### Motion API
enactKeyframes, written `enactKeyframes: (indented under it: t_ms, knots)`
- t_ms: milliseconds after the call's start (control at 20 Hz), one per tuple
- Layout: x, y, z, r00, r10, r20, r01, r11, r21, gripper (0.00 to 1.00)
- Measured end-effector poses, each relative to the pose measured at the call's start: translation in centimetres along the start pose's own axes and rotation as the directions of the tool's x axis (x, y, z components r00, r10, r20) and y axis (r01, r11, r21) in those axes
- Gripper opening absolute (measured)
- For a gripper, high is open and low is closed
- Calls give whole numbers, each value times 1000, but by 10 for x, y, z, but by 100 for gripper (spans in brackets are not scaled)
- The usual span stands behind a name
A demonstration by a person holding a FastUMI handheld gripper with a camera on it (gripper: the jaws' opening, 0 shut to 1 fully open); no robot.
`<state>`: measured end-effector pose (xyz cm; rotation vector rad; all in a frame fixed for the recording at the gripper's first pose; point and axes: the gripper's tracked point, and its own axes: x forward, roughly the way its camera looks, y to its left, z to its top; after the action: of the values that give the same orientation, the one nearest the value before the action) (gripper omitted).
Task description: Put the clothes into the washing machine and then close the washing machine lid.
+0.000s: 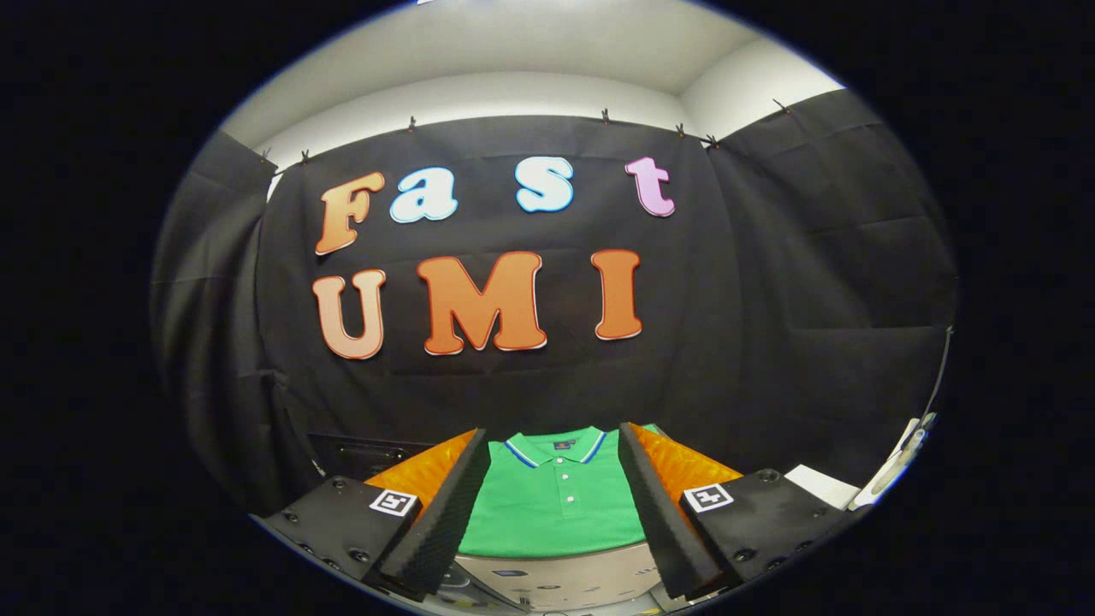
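Green polo shirt (552, 505) between the parted gripper (554, 453) fingers, untouched.

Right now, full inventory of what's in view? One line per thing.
shirt: 1, green polo with blue-and-white collar trim, folded flat, between and just beyond the fingers.
panel: 1, grey with small markings, under the shirt's near edge; what it belongs to, cannot tell.
cloth: black, hung on clips as the booth's back and side walls.
wall: white, above the cloth.
white object: 1, beside the right-hand cloth; too small to identify.
fingers: 2, spread open, nothing held, flanking the shirt.
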<state>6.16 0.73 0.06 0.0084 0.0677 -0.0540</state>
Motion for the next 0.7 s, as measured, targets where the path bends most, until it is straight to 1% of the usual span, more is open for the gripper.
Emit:
enactKeyframes:
  t_ms: [150,250,400,500,700]
  knots:
    - [22,-4,2,1000,-18,-21,18,1000,7,97]
    - [44,-8,1,999,-23,-48,22,1000,-22,97]
    - [80,-8,-13,994,-5,-108,0,999,-47,97]
    - [103,-6,-31,986,15,-166,-23,999,-45,98]
    - [146,-9,-70,964,29,-263,-38,999,-27,98]
